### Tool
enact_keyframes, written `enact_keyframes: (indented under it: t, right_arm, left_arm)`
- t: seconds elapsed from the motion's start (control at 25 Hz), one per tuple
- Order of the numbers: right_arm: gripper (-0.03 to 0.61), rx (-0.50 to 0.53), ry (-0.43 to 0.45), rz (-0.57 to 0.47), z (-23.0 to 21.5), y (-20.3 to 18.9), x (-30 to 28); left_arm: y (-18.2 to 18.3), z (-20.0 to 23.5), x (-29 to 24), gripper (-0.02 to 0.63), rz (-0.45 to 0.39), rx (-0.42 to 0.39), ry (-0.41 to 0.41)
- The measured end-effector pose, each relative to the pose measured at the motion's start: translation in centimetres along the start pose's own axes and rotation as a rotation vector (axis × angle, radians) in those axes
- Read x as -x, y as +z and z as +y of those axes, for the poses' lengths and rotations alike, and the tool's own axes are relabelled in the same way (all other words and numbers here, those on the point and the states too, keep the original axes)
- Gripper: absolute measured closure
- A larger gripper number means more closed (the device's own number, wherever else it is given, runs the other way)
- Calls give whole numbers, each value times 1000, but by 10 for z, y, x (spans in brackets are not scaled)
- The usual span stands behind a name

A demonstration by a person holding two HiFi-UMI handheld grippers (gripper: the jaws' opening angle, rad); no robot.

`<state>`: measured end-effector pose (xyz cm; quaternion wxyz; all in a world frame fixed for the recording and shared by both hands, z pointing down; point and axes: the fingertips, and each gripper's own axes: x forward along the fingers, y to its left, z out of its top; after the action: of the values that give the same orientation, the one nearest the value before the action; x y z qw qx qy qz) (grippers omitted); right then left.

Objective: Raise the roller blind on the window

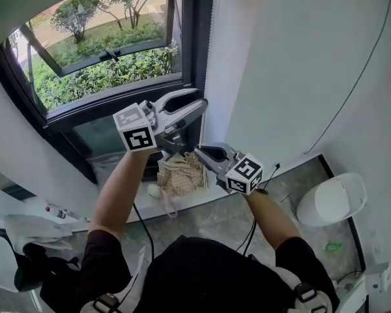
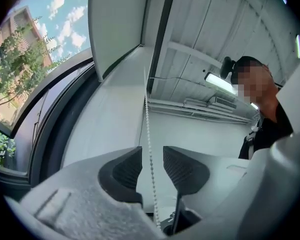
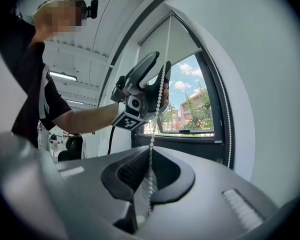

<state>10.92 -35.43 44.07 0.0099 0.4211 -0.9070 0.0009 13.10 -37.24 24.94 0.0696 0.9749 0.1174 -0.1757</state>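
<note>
Pinching bead chain in right gripper, pads pressed together on the beads. Left gripper higher on same chain, jaws spread, strand hanging between pads without contact. Roller blind at top of window, covering upper part only, most of glass bare. Chain judged light, thin, limp, with beads likely slippery. Probably best clamped square across beads with ribbed pads and pulled straight along the strand, hand over hand, no jerking. Blind fabric probably light, drag of roller unknown. Roller mechanism and chain's upper end not shown in any view. Lower end of chain lost behind right jaws. Chain barely readable against white wall in head view. Which strand lifts the blind not discernible.
</note>
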Motion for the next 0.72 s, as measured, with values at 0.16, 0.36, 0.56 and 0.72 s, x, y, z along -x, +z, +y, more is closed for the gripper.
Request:
enact_keyframes:
  t: [0.16,0.36,0.56,0.72]
  right_arm:
    - [563,14,16,15,2,0,-1]
    - [563,6,9,14,-5,-2,1]
    - [563,-8,-10,7,-12,-8,3]
    - [563,5,-16,99,-12,-42,1]
  left_arm:
    - [-2,-5,-13,477,15,-29,-27]
    - [5,-8,-18,591,18,-67,-29]
    - [1,5,-9,595,-5,-13,15]
    - [-29,14,0,595,59,-15,59]
